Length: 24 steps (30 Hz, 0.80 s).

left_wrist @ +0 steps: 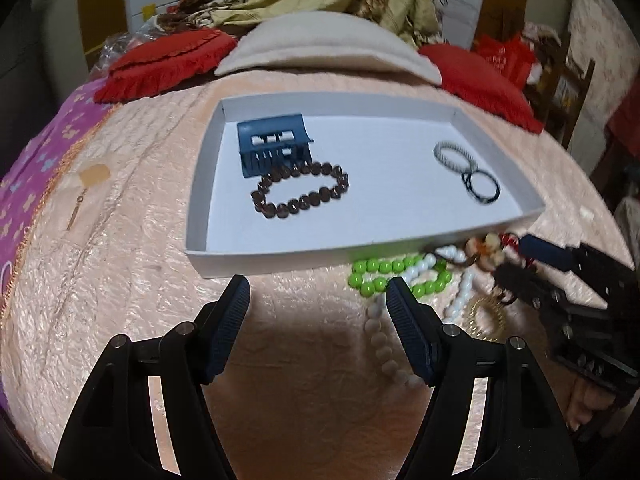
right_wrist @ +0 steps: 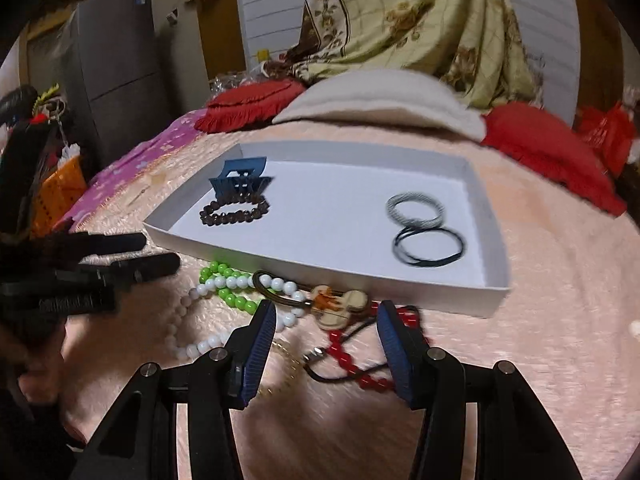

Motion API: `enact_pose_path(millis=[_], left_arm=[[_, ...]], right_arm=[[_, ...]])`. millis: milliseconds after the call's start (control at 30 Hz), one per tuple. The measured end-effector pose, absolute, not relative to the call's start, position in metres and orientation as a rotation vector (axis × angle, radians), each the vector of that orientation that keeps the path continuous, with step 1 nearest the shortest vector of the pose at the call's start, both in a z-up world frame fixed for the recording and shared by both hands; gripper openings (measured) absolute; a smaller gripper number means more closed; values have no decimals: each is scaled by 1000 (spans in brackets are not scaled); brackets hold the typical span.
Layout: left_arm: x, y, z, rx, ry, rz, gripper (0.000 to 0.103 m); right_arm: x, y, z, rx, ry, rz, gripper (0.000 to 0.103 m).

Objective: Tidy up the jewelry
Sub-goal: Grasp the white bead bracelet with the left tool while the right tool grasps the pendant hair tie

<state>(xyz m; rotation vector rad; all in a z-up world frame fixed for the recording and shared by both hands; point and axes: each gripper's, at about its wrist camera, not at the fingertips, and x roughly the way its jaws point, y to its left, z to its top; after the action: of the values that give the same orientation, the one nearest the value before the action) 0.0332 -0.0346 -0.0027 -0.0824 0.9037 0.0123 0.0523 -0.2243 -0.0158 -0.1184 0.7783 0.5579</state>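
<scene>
The sorting looks about half done. On the left in the white box [right_wrist: 490, 300] lie one blue hair clip [right_wrist: 240, 184] and one dark bead bracelet [right_wrist: 234, 210]; on the right, two hair ties [right_wrist: 424, 232]. Near its front wall, on the pink bedspread [right_wrist: 560, 280], a pile waits: one green [right_wrist: 230, 298], one white [right_wrist: 208, 344] and one red bead string [right_wrist: 352, 360]. The left gripper [left_wrist: 318, 292] is empty with fingers apart. The right gripper [right_wrist: 326, 320], fingers also apart, hovers over the pile. Next it probably must close on one single string.
</scene>
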Motion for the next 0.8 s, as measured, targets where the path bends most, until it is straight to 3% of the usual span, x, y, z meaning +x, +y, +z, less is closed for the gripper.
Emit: enact_pose_path(millis=[467, 600, 800], left_arm=[[43, -24, -19, -84, 979, 51, 71], [40, -25, -19, -89, 976, 46, 71], [34, -34, -12, -86, 938, -35, 71]], right_arm=[[82, -204, -31, -162, 846, 535, 51], [83, -204, -34, -160, 864, 554, 40], [73, -216, -21, -98, 826, 567, 40]])
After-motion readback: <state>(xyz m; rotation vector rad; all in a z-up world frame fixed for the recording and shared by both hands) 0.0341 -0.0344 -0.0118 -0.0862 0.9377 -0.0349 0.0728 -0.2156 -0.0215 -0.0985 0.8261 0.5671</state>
